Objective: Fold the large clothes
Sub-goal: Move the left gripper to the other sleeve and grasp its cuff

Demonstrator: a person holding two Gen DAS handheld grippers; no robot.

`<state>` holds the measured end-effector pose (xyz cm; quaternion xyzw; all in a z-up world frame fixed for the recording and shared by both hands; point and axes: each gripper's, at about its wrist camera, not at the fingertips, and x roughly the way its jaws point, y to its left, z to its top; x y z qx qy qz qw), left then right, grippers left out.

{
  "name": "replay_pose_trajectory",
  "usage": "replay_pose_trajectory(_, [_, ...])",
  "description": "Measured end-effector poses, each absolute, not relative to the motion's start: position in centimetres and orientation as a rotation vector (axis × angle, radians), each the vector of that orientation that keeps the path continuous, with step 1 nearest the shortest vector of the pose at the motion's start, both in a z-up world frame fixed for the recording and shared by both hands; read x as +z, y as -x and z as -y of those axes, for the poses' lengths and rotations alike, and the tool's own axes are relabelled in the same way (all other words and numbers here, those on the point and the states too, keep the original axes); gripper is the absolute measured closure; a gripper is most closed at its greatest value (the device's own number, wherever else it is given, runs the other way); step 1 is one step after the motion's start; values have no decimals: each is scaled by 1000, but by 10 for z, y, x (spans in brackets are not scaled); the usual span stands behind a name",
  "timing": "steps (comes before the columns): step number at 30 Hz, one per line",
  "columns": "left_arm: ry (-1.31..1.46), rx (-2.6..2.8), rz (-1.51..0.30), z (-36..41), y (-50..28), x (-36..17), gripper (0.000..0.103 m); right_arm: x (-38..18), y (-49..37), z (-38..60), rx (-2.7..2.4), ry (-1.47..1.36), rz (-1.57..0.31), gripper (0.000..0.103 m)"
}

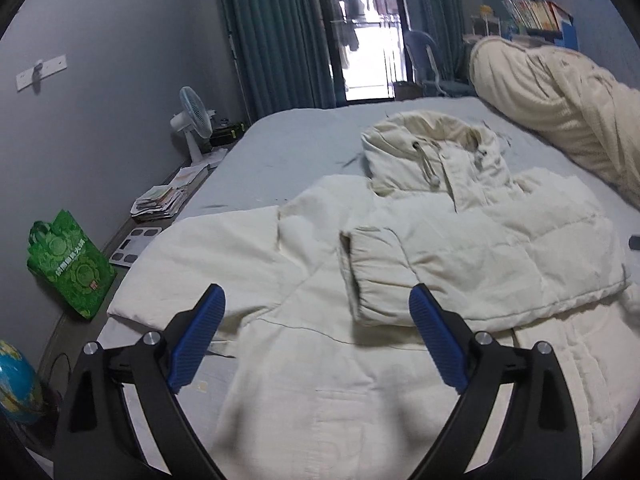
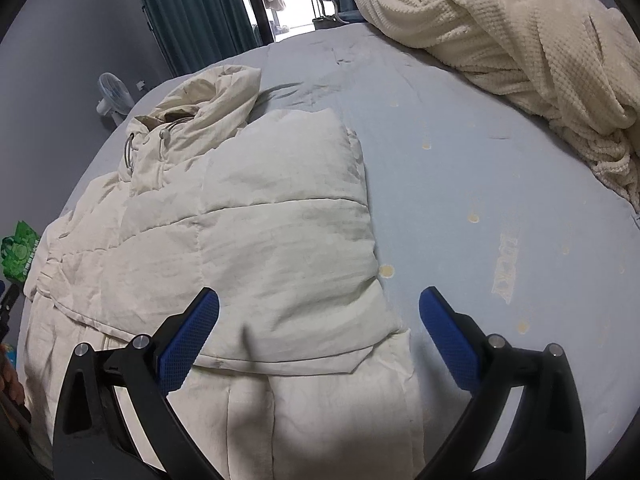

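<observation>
A cream hooded puffer coat (image 1: 460, 240) lies front-up on a grey-blue bed (image 1: 288, 140). Its right side and sleeve are folded over the chest, with the cuff (image 1: 368, 272) in the middle. The other sleeve (image 1: 200, 264) is spread out to the left. The hood (image 1: 420, 136) lies at the far end. My left gripper (image 1: 316, 312) is open above the coat's lower left part. In the right wrist view the coat (image 2: 260, 240) shows its folded right edge. My right gripper (image 2: 320, 312) is open above the coat's lower right edge, over the fold's hem.
A bunched cream blanket (image 2: 520, 40) lies along the bed's far right side. Left of the bed stand a fan (image 1: 192, 120), paper stacks (image 1: 160, 204), a scale, a green bag (image 1: 68, 264) and a globe (image 1: 16, 384). Curtains and a balcony door are behind.
</observation>
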<state>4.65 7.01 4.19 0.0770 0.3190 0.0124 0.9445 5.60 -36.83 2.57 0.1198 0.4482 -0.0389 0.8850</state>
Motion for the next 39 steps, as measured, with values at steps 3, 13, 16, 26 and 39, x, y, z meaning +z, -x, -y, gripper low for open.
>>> replay_pose_trajectory(3, [-105,38,-639,-83,-47,45,14,27,-55,367,-76,-246,-924,7])
replay_pose_trajectory(13, [-54,34,-617,-109,-53,46,14,30,-52,367,-73,-256,-909,7])
replay_pose_trajectory(16, [-81,21,-633,-115,-59,46,14,30,-52,367,-71,-258,-913,7])
replay_pose_trajectory(26, [-43,82,-663,-148,-73,42,14,31,-51,363,-60,-253,-908,7])
replay_pose_trajectory(39, [-25,134,-691,-172,-85,37,14,33,-52,361,-59,-252,-904,7])
